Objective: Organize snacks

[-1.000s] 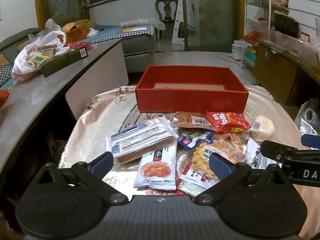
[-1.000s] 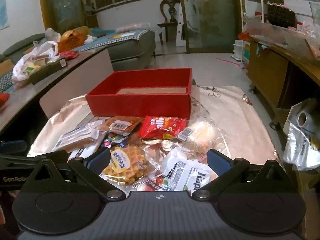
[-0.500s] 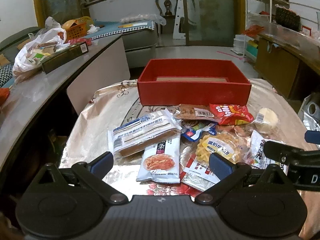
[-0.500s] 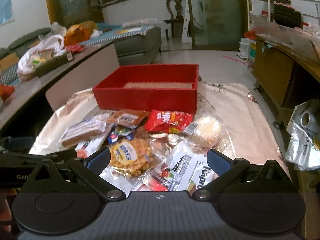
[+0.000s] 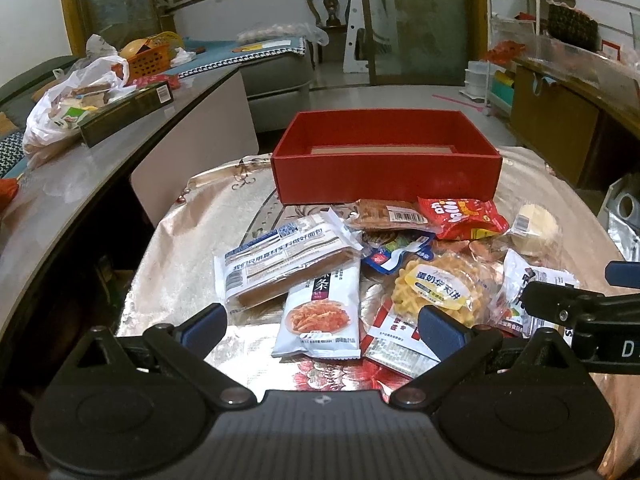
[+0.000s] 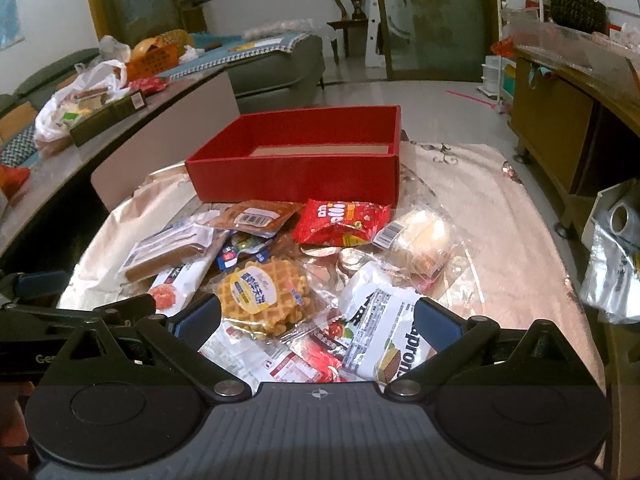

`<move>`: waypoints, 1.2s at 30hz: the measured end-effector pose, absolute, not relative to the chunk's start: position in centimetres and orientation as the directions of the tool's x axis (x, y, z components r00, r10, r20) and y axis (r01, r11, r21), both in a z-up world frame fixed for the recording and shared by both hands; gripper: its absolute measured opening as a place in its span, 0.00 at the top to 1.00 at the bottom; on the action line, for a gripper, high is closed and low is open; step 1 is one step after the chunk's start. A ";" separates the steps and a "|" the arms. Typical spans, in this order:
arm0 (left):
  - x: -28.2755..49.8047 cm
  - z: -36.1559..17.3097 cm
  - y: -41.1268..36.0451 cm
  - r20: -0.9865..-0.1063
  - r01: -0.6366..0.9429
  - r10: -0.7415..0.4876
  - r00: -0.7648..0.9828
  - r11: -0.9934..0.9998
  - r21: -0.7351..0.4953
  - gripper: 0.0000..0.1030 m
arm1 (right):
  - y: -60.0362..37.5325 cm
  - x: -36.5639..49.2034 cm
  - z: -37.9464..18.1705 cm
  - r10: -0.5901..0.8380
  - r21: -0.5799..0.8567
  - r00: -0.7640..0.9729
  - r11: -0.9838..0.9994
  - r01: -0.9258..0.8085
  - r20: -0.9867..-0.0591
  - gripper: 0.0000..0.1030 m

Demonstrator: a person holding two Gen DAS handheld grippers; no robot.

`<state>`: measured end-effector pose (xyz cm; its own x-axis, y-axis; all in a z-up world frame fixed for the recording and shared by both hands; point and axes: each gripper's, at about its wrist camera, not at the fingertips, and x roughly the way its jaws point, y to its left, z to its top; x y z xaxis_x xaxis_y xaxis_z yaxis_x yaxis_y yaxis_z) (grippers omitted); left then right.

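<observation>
An empty red box (image 5: 384, 168) (image 6: 296, 168) stands at the back of the small table. A pile of snack packets lies in front of it: a long wafer pack (image 5: 280, 264), a white chip bag (image 5: 320, 316), a waffle (image 5: 440, 288) (image 6: 264, 292), a red packet (image 5: 464, 216) (image 6: 340, 220), a round cake (image 6: 420, 236) and a wafer wrapper (image 6: 380, 328). My left gripper (image 5: 320, 328) is open and empty above the chip bag. My right gripper (image 6: 316, 320) is open and empty above the waffle and wrapper.
A shiny patterned cloth (image 6: 500, 220) covers the table. A long grey counter (image 5: 80, 168) with a plastic bag and a dark box runs along the left. A wooden cabinet (image 6: 560, 112) stands at the right, with a foil bag (image 6: 616, 264) beside the table.
Both grippers have risen and pulled back a little, so more of the box's inside and the table shows. No snack has moved.
</observation>
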<state>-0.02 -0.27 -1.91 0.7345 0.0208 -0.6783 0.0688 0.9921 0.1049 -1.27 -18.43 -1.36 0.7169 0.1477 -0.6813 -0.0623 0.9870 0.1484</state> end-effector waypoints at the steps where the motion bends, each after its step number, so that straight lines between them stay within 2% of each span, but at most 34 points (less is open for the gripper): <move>1: 0.0 -1.9 -0.2 -0.679 0.069 0.021 0.734 0.992 0.105 0.05 | -18.4 -1.3 -1.4 0.148 0.148 0.715 0.987 -0.062 -0.683 0.00; 28: -1.9 -0.3 0.6 -0.655 0.066 0.003 0.755 0.995 0.080 0.05 | -18.3 -3.4 -0.3 0.148 0.142 0.710 0.988 -0.068 -0.689 0.00; 36: -2.6 -0.2 1.3 -0.664 0.026 0.045 0.747 0.995 0.097 0.05 | -17.5 -3.7 1.5 0.165 0.093 0.733 0.986 -0.139 -0.659 0.00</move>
<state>-2.58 1.33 -0.25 0.7467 0.0454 -0.6636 0.0256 0.9950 0.0968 -3.66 -17.45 1.46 0.7334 0.1651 -0.6594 -0.1388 0.9860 0.0925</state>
